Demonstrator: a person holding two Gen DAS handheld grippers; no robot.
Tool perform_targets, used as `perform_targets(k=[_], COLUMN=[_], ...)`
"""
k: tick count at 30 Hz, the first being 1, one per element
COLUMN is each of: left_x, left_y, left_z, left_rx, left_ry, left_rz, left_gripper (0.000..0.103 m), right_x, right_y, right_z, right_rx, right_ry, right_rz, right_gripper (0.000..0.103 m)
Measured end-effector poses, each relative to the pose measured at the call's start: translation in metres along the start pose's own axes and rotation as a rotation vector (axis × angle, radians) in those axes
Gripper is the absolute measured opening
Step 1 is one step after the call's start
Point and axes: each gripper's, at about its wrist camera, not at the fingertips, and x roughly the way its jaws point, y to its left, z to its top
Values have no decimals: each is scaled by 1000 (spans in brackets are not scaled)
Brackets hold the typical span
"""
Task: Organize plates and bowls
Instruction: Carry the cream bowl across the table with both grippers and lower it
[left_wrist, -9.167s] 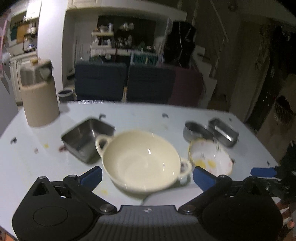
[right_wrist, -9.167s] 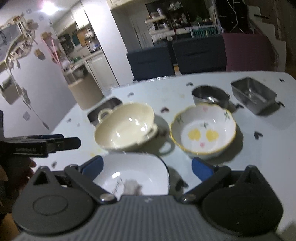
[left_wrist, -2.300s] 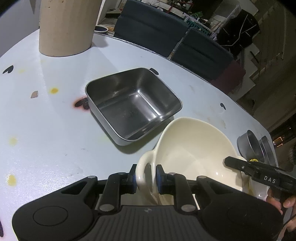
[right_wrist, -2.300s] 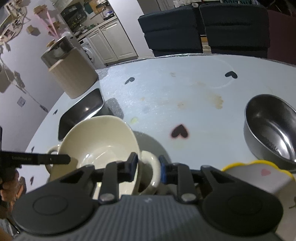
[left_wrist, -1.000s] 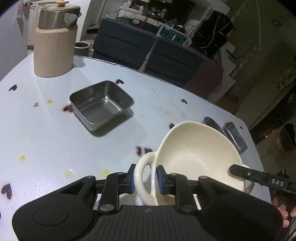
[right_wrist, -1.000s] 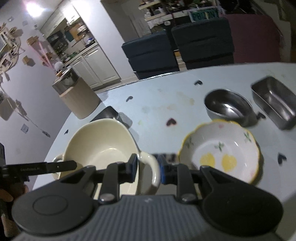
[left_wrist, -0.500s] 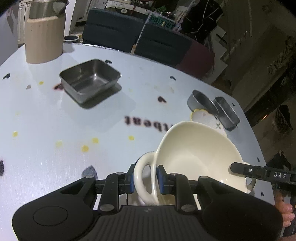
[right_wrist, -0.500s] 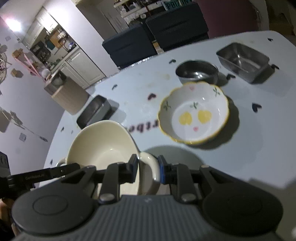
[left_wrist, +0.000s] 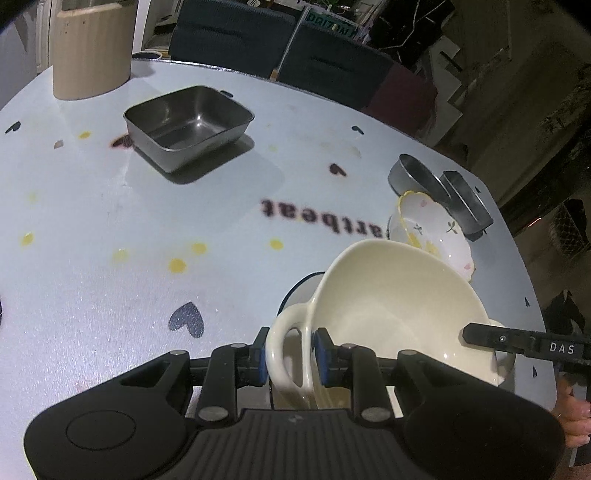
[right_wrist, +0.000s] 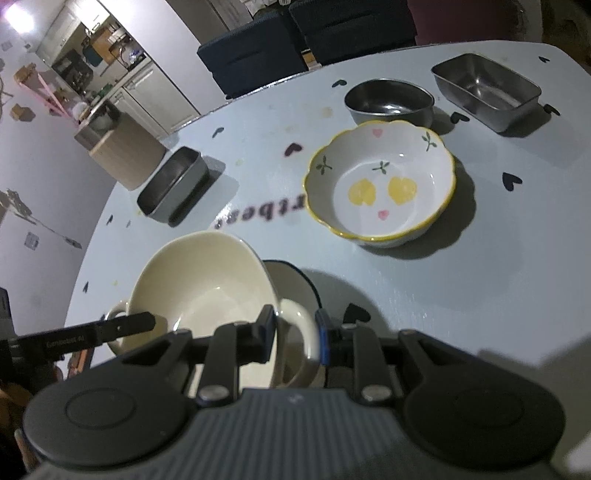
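A cream two-handled bowl (left_wrist: 399, 306) (right_wrist: 203, 288) hangs above the table's near edge. My left gripper (left_wrist: 290, 356) is shut on one of its loop handles. My right gripper (right_wrist: 295, 332) is shut on the other handle. Under the bowl lies a white plate with a dark rim (right_wrist: 291, 284) (left_wrist: 301, 291), mostly hidden. A scalloped bowl with a yellow rim and heart pattern (right_wrist: 380, 184) (left_wrist: 432, 229) sits beyond it.
A square steel tray (left_wrist: 188, 125) (right_wrist: 173, 184) stands at the far left. A round steel bowl (right_wrist: 389, 101) and an oblong steel tray (right_wrist: 485, 94) stand behind the scalloped bowl. A beige canister (left_wrist: 90, 48) stands at the far left corner. Chairs line the far edge.
Both grippers have carried the cream bowl back toward the near edge, over the white plate. The square steel tray now lies farther off.
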Motion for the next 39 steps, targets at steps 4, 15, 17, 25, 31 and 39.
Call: perform_targets(k=[4, 15, 17, 25, 31, 39], left_x=[4, 11, 13, 20, 23, 21], left_y=[4, 9, 10, 11, 10, 13], left_z=[-3, -5, -6, -6, -6, -6], left_rx=[-6, -17, -19, -18, -11, -6], left_ry=[13, 35, 40, 53, 64, 56], left_rz=[2, 11, 11, 17, 19, 20], left_gripper=[27, 29, 30, 30, 31, 31], right_x=[7, 10, 10, 13, 16, 18], right_y=[2, 7, 7, 8, 7, 10], right_z=[-1, -1, 0, 0, 0, 1], right_rx=[-4, -26, -30, -40, -41, -52], right_ry=[24, 53, 58, 77, 89, 96], right_rz=[-13, -41, -43, -57, -71, -76], right_gripper=[28, 28, 28, 28, 28, 28])
